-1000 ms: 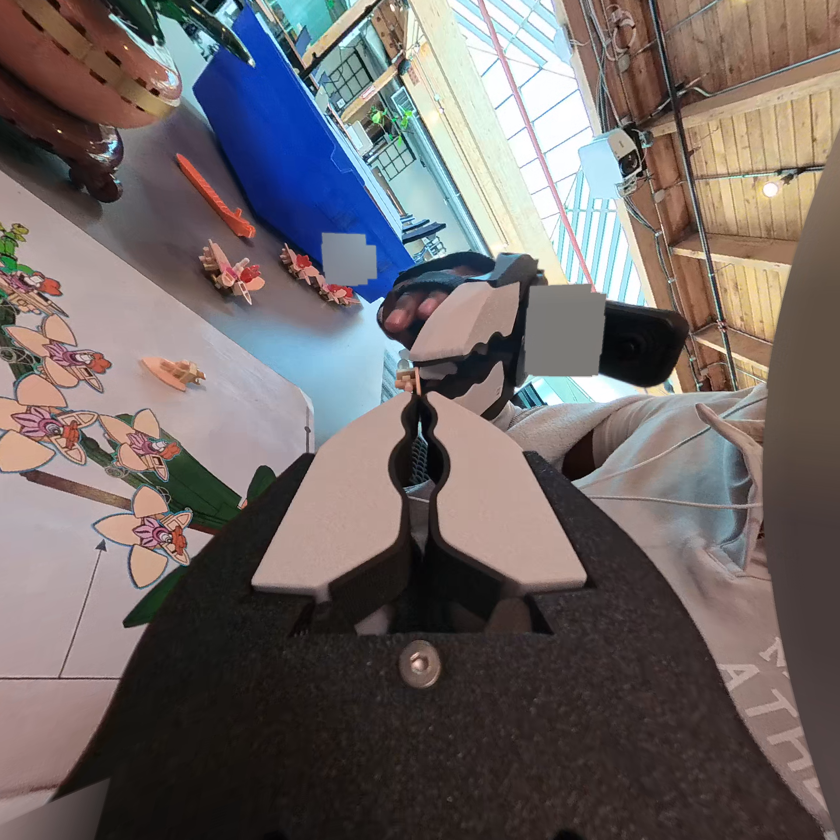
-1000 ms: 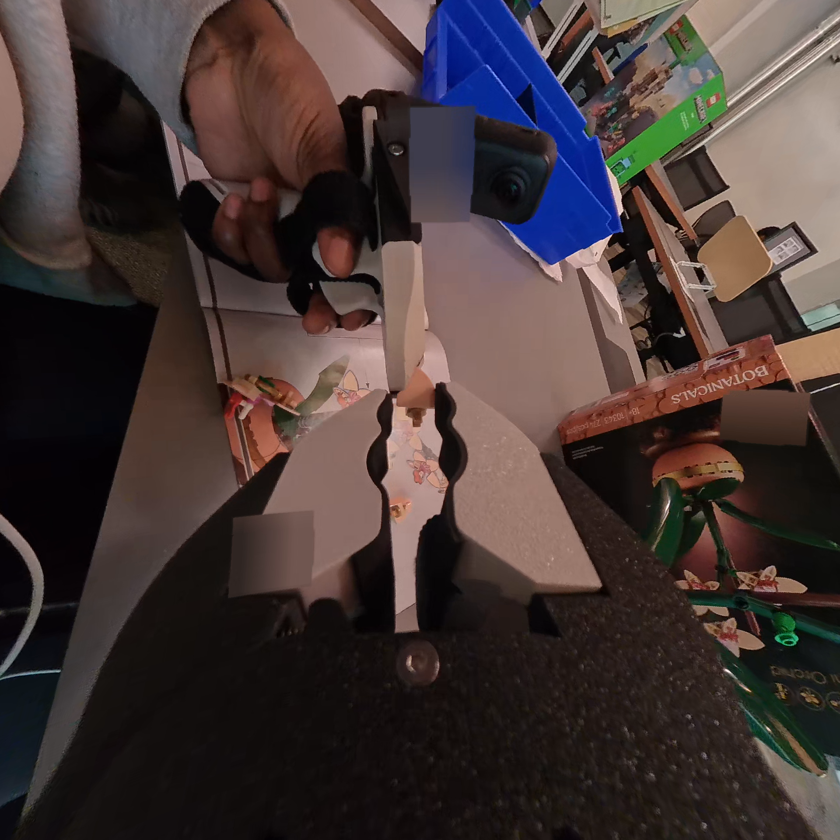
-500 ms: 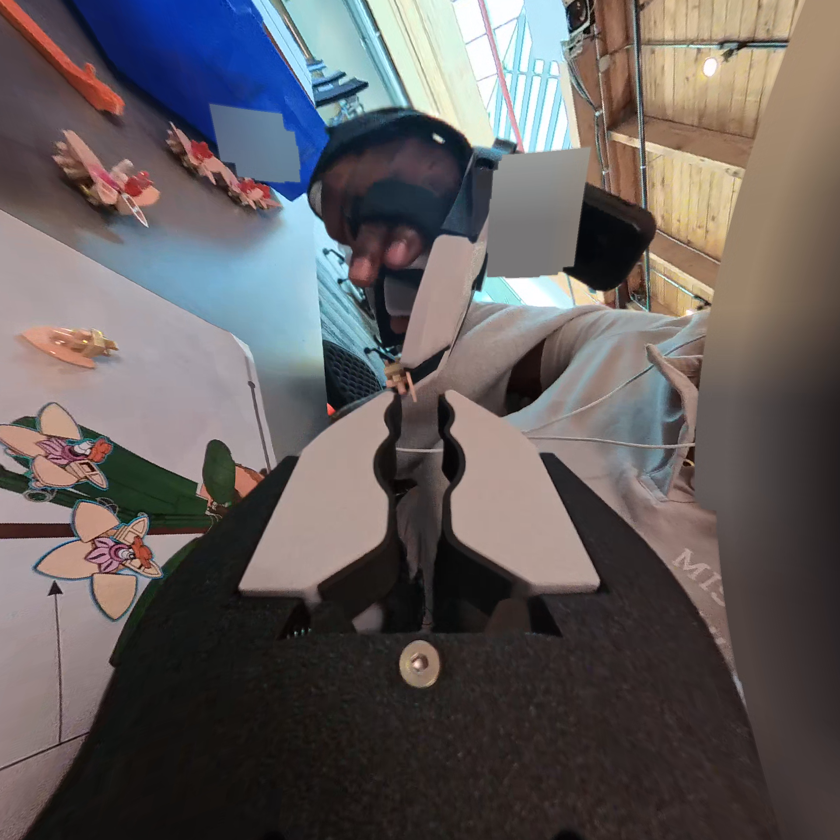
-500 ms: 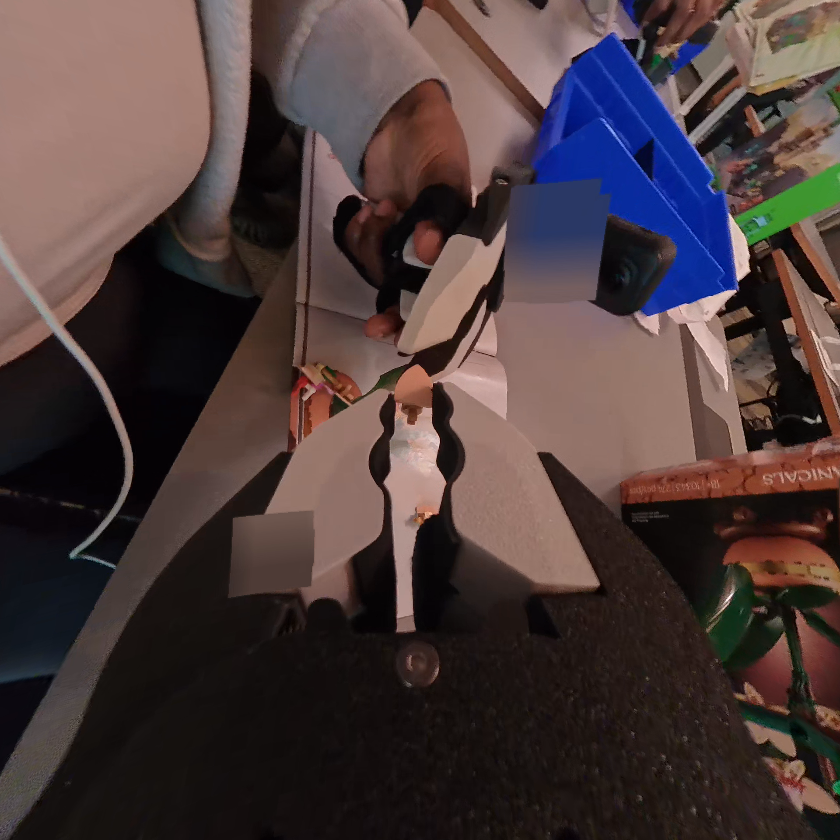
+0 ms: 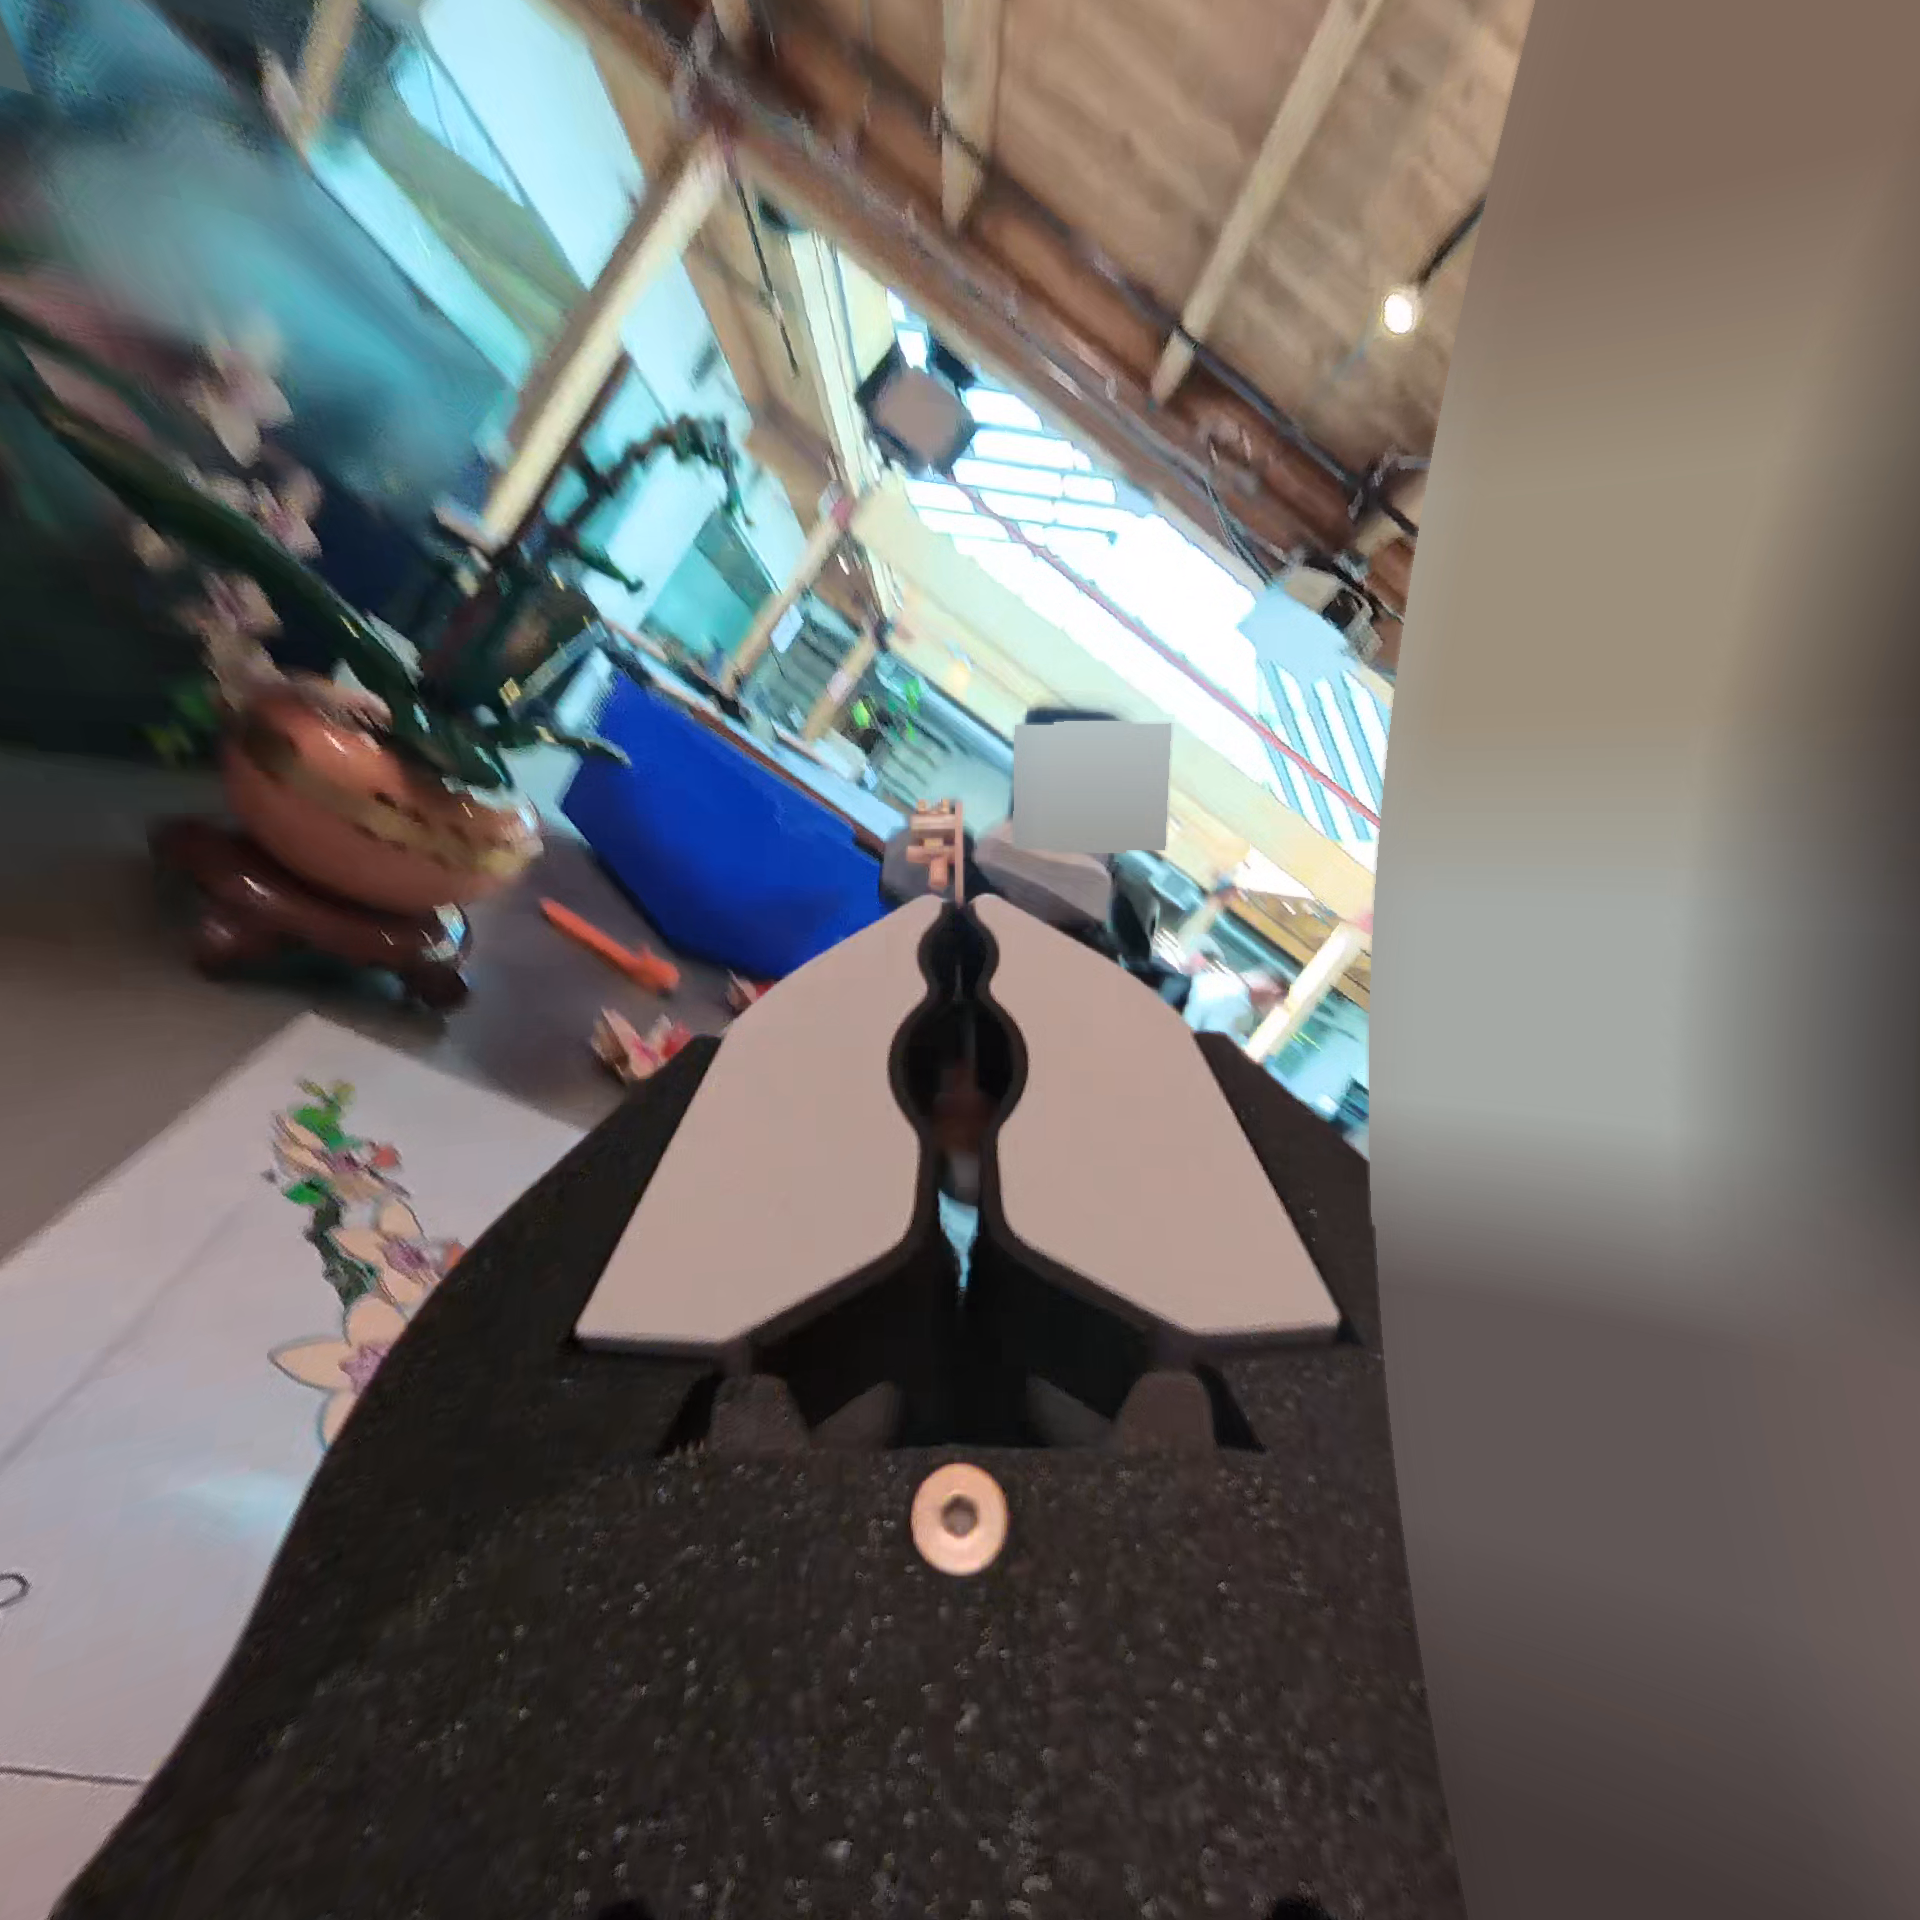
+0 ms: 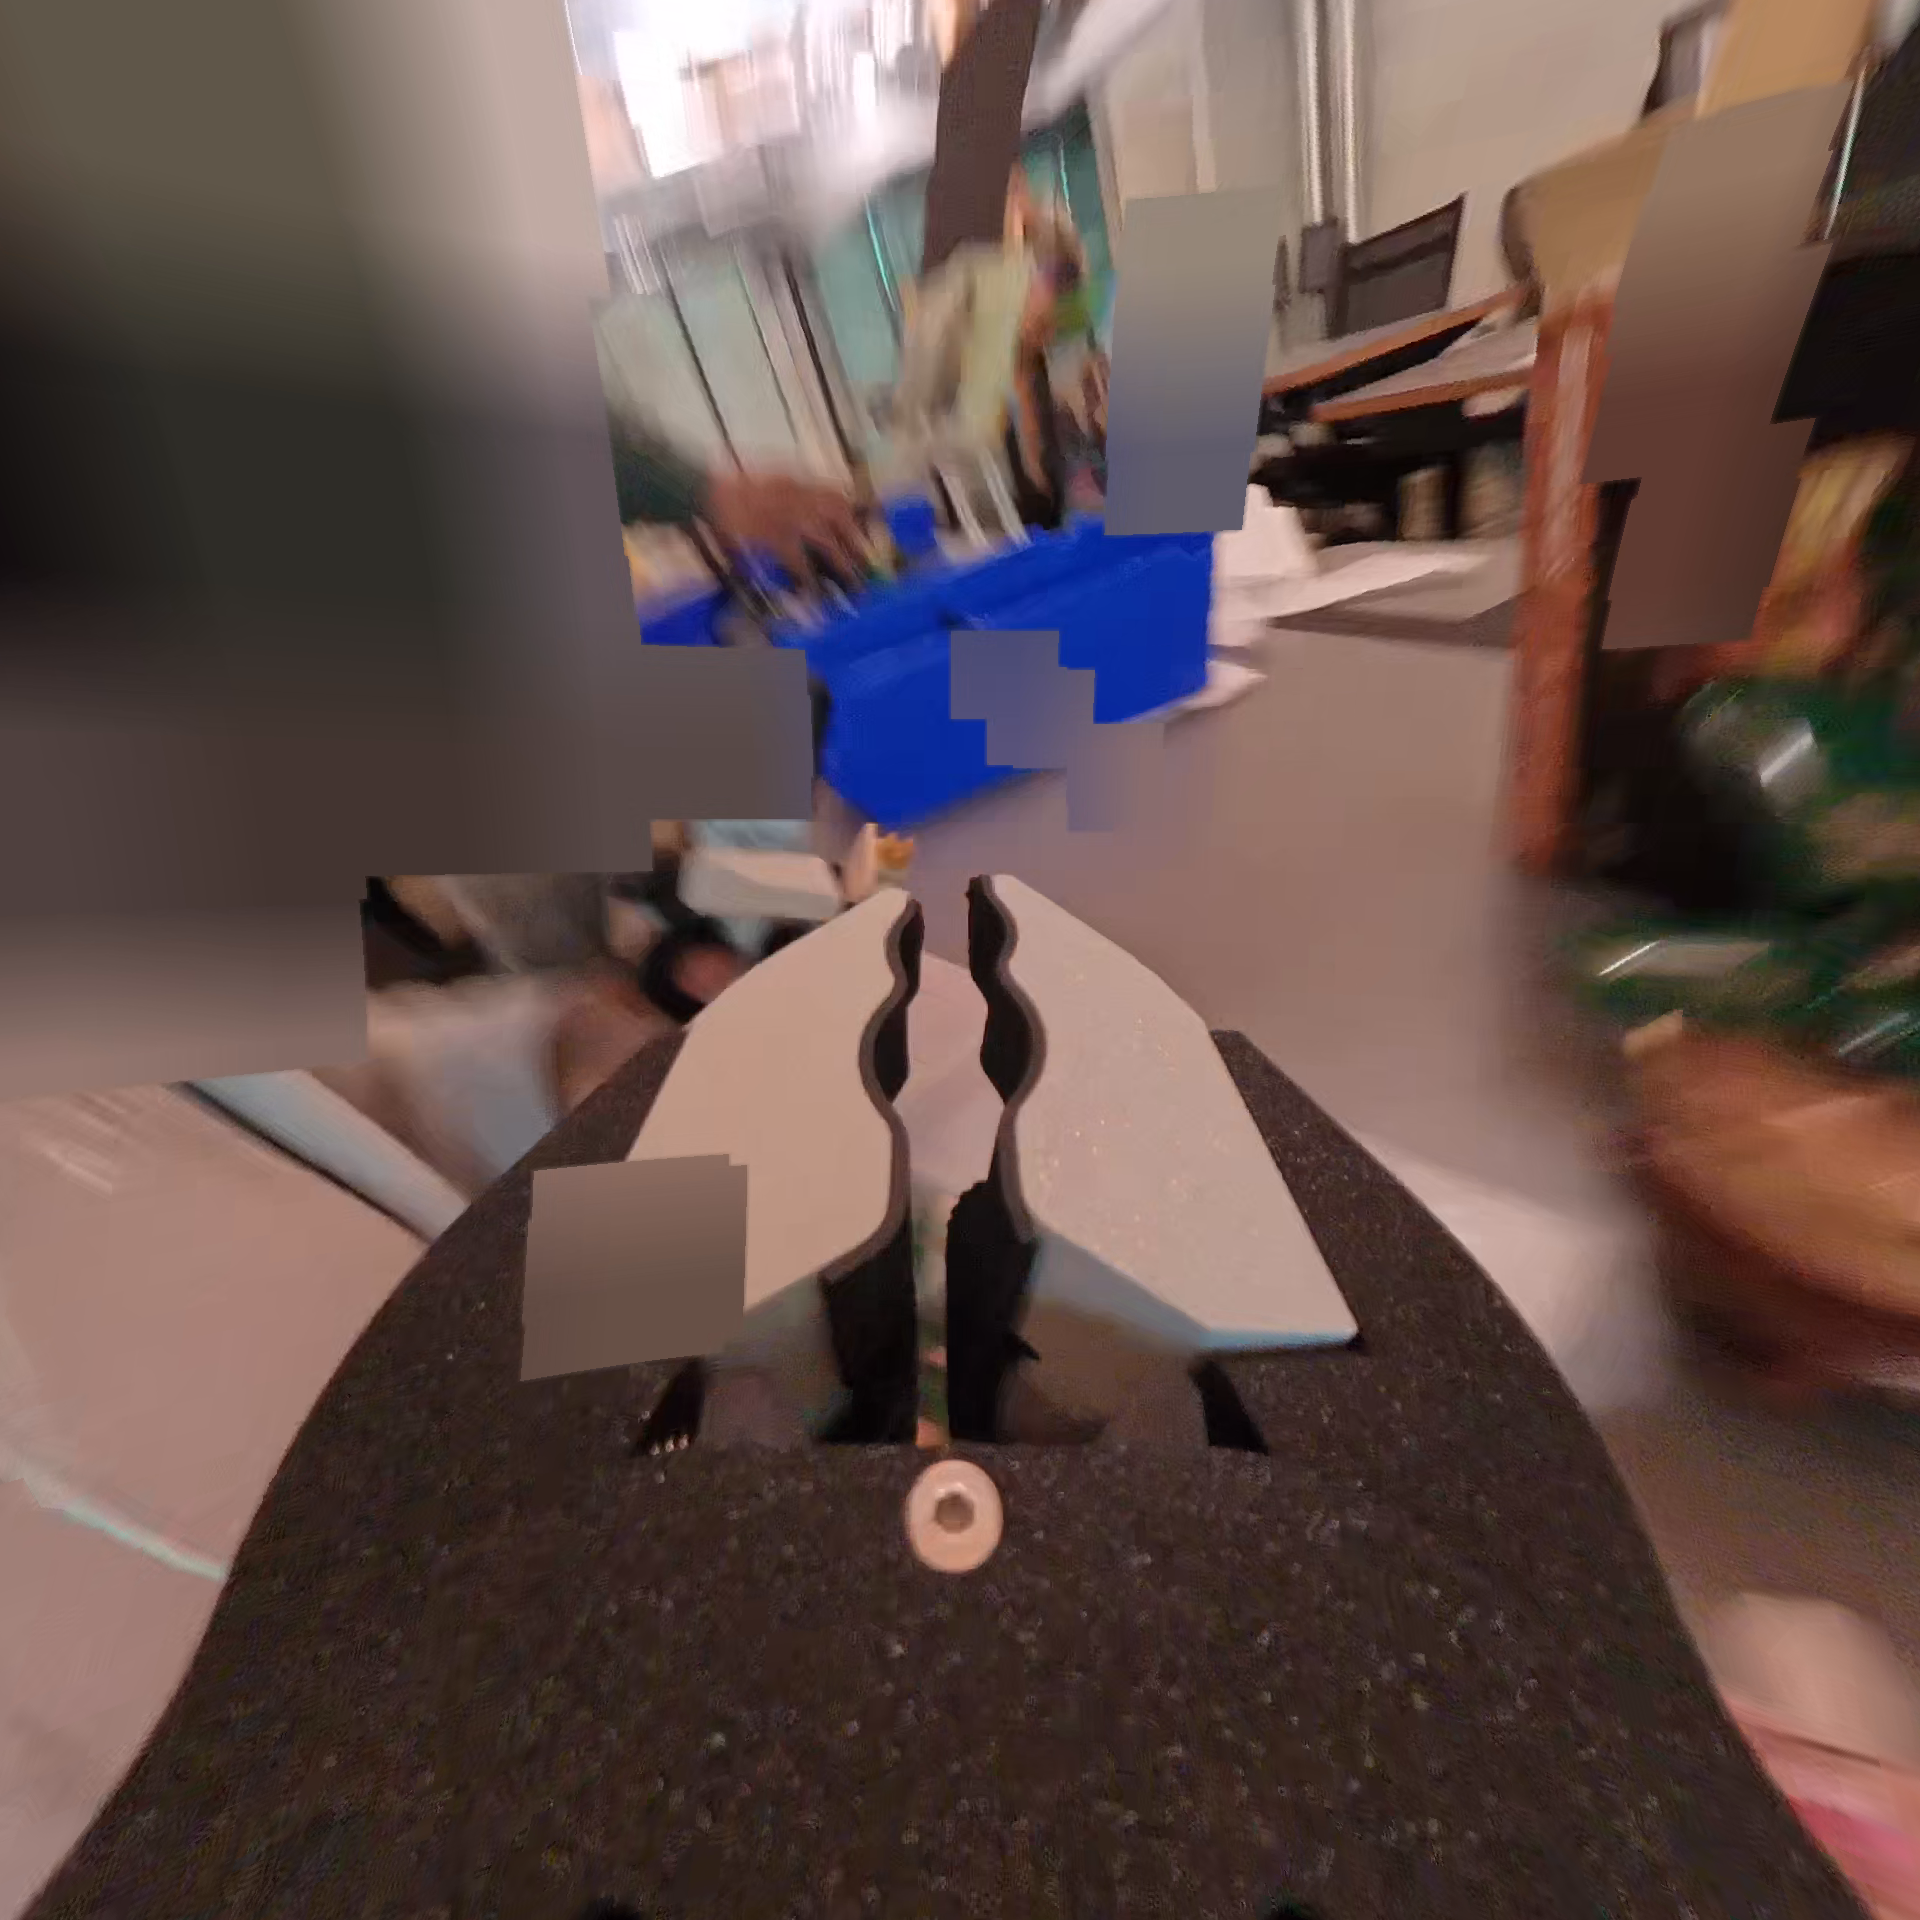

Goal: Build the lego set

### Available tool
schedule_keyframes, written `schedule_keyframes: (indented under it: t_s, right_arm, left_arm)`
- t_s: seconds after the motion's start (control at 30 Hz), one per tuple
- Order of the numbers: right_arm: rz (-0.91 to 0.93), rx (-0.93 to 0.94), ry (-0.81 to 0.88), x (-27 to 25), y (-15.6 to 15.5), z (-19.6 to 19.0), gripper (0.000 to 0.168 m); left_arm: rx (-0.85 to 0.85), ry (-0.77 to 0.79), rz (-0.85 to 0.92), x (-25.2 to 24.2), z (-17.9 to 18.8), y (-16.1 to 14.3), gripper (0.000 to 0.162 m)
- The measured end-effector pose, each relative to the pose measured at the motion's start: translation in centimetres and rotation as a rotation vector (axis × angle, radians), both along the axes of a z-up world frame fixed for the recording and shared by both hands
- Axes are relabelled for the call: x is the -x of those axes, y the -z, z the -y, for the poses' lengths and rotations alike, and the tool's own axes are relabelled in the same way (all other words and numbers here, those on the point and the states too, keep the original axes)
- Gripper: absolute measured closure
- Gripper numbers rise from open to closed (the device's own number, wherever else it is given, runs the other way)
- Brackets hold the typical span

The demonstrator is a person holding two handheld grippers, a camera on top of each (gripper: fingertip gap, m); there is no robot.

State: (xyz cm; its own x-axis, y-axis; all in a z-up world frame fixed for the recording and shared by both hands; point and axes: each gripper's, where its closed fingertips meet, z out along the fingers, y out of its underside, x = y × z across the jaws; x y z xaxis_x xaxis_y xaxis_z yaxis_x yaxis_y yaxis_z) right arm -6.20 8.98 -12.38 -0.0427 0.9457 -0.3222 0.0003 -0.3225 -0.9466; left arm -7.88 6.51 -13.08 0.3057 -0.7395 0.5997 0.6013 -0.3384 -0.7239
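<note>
Claws (image 5: 958,906) apart now, tan piece (image 5: 938,850) with left, right (image 6: 943,889) empty.

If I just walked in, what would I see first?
The left gripper pinches a tiny tan lego piece at its tips, held up in the air. To its left a big lego orchid in a pink pot stands on the table, before a blue bin. The right gripper is open, holding nothing.
</note>
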Motion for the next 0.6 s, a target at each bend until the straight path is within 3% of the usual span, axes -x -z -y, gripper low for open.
schedule_keyframes:
  t_s: [0.07, 0.13, 0.3, 0.6]
  right_arm:
    - [-0.207, 0.392, -0.030, 0.4, 0.0, 0.4, 0.158]
    - [-0.317, 0.532, -0.054, 1.2, 0.2, 1.0, 0.157]
    - [-0.357, 0.511, -0.068, 2.7, -0.5, 2.1, 0.155]
    - [-0.348, 0.458, -0.097, 2.8, -0.4, 2.4, 0.168]
  left_arm:
    - [-0.057, -0.083, 0.017, 0.4, -0.3, -0.8, 0.162]
    - [-0.081, -0.121, 0.024, 0.3, -0.5, -1.2, 0.162]
    - [-0.092, -0.143, 0.039, -0.2, -0.7, -1.5, 0.162]
    - [-0.095, -0.120, -0.076, -1.1, -0.4, -0.4, 0.162]
